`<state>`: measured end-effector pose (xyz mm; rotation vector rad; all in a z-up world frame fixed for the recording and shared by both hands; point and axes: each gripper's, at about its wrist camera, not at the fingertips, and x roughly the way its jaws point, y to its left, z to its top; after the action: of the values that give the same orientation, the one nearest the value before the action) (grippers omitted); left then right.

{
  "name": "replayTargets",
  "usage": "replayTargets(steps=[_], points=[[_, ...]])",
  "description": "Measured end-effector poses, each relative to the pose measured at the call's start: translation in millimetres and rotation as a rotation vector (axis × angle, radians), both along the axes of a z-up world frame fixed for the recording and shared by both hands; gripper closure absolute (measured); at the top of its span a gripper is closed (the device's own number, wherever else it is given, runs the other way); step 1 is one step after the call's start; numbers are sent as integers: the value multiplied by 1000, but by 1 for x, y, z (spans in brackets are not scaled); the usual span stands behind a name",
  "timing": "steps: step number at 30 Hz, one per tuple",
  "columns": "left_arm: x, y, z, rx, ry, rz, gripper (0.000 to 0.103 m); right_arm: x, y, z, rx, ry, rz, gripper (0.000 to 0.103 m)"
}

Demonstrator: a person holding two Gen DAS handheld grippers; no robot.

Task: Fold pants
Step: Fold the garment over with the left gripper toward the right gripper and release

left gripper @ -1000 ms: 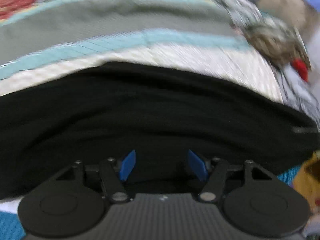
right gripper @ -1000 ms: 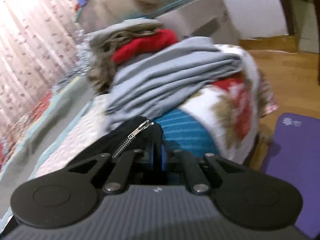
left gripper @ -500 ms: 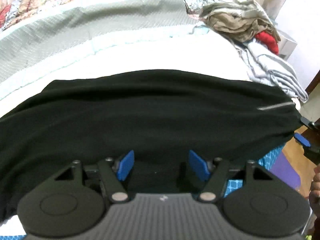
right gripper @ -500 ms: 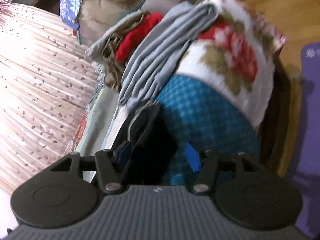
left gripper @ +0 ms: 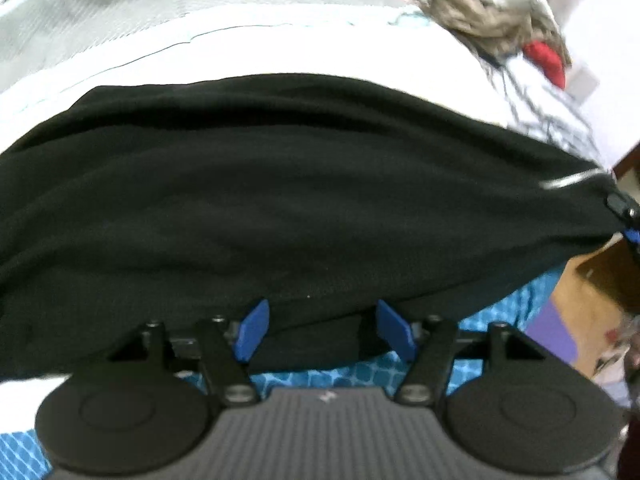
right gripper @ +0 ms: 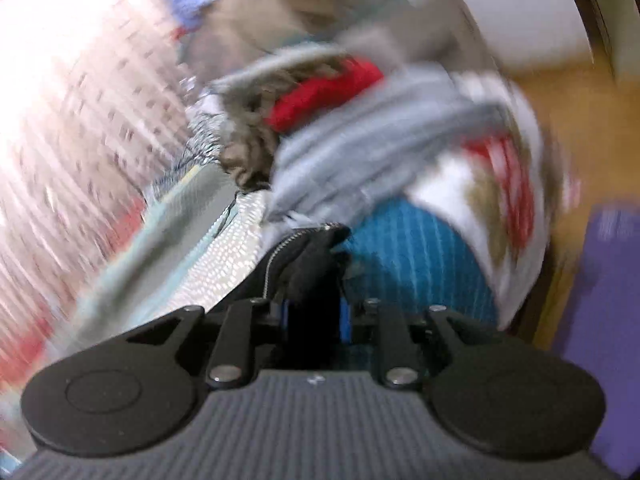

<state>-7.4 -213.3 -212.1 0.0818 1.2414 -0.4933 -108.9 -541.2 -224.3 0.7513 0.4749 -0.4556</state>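
- Black pants (left gripper: 280, 200) spread wide across the left view, filling the space straight ahead of the left gripper (left gripper: 326, 330), whose blue fingers stand apart at the near hem.
- Beyond the pants, pale bedspread (left gripper: 240, 40) lies bare.
- A clothes pile (left gripper: 492, 28) crowds the far right corner.
- Right gripper (right gripper: 314, 316) has the pants' zipper end (right gripper: 304, 248) between its fingers; grey cloth (right gripper: 360, 152) heaps just beyond it, and a blue cover (right gripper: 416, 256) lies beside it.

Both wrist views sit low and close over the black pants (left gripper: 304, 200), facing across them; both share the pants and the clothes pile (right gripper: 320, 128) beyond.
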Motion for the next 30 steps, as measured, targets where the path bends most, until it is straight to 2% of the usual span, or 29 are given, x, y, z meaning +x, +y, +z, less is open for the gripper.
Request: replayTargets(steps=[2,4,7,12,13,14,16,17,19,20,22,26,28,30], points=[[-1,13,7,-61,7,33,42,6,20,20,-125,5,43,78],[-2,28,15,-130,5,73,41,17,39,38,-201,-19,111,78],[-4,55,22,-188,8,135,41,43,80,59,-289,-61,273,78],[-12,104,25,-224,17,227,41,89,162,58,-316,-75,557,76],[-14,117,25,-221,16,248,41,100,179,51,-303,-57,624,72],[-16,129,24,-215,16,275,41,113,197,40,-274,-18,702,62],[-20,164,26,-212,25,335,41,139,227,7,-187,123,855,43],[-21,181,28,-217,27,370,41,141,240,-8,-181,179,883,39],[-27,209,30,-228,16,434,39,122,252,2,-284,124,882,29],[-31,225,32,-235,6,467,39,116,253,10,-290,112,905,30],[-37,253,33,-250,-9,535,39,103,242,29,-273,63,899,31],[-44,304,31,-300,-31,710,37,86,208,62,-218,-74,780,32],[-47,327,31,-320,-46,807,31,95,200,55,-210,-46,726,32],[-46,338,28,-312,-55,880,28,112,194,22,-151,78,731,31]])
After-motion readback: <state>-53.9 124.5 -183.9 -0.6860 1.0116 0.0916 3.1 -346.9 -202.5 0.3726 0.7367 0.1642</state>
